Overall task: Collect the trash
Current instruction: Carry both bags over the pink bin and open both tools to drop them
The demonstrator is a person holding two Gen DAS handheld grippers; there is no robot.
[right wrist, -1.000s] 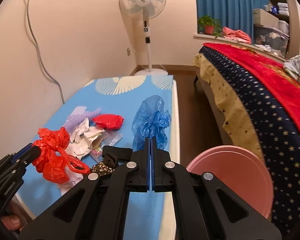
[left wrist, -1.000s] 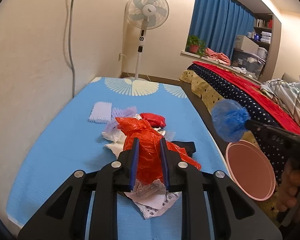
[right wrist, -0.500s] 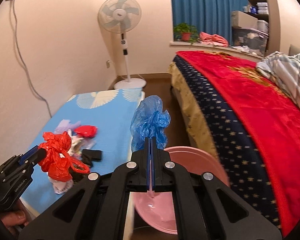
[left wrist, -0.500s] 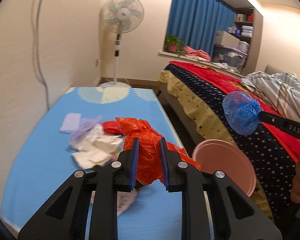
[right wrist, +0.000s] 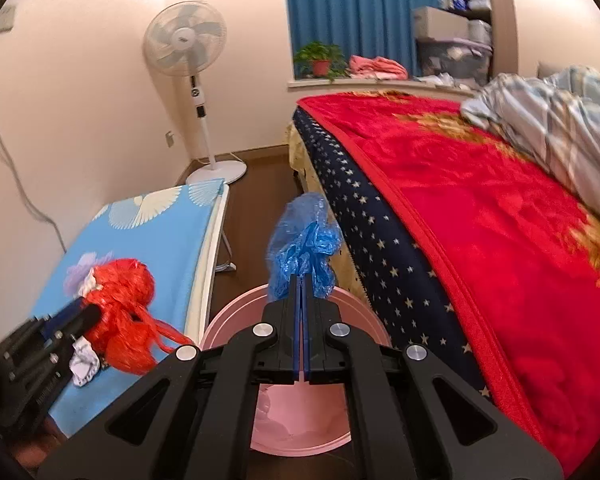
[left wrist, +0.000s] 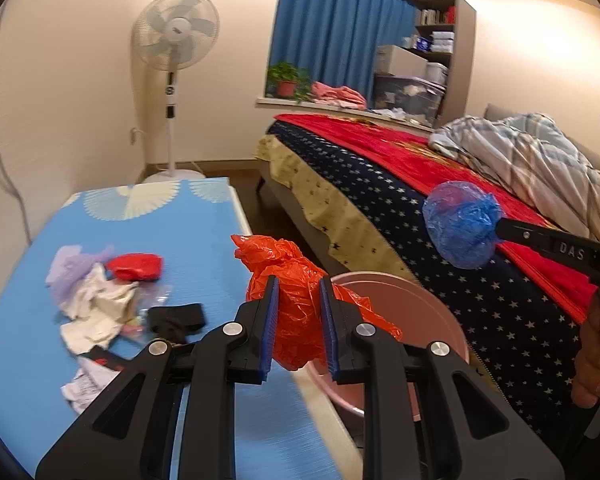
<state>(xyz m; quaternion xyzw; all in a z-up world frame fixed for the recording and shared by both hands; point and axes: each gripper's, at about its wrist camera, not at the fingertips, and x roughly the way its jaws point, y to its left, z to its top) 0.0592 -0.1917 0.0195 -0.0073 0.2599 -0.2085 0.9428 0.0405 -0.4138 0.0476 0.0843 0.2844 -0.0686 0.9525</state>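
My left gripper (left wrist: 298, 292) is shut on a crumpled red plastic bag (left wrist: 296, 292) and holds it over the table's right edge, beside the pink bin (left wrist: 404, 320). My right gripper (right wrist: 302, 280) is shut on a blue plastic bag (right wrist: 304, 240) and holds it above the pink bin (right wrist: 300, 432) on the floor. The blue bag (left wrist: 460, 224) and the right gripper also show in the left wrist view. The red bag (right wrist: 124, 312) shows in the right wrist view. A pile of trash (left wrist: 100, 300) lies on the blue table (left wrist: 180, 232): white paper, a red wad, purple wrap, a black piece.
A bed with a red blanket (right wrist: 480, 208) stands right of the bin. A standing fan (left wrist: 174, 80) stands beyond the table by the wall. A narrow strip of brown floor (right wrist: 252, 208) runs between table and bed.
Both grippers have swung right with their bags, off the table and toward the pink bin. The trash pile now lies to the left.
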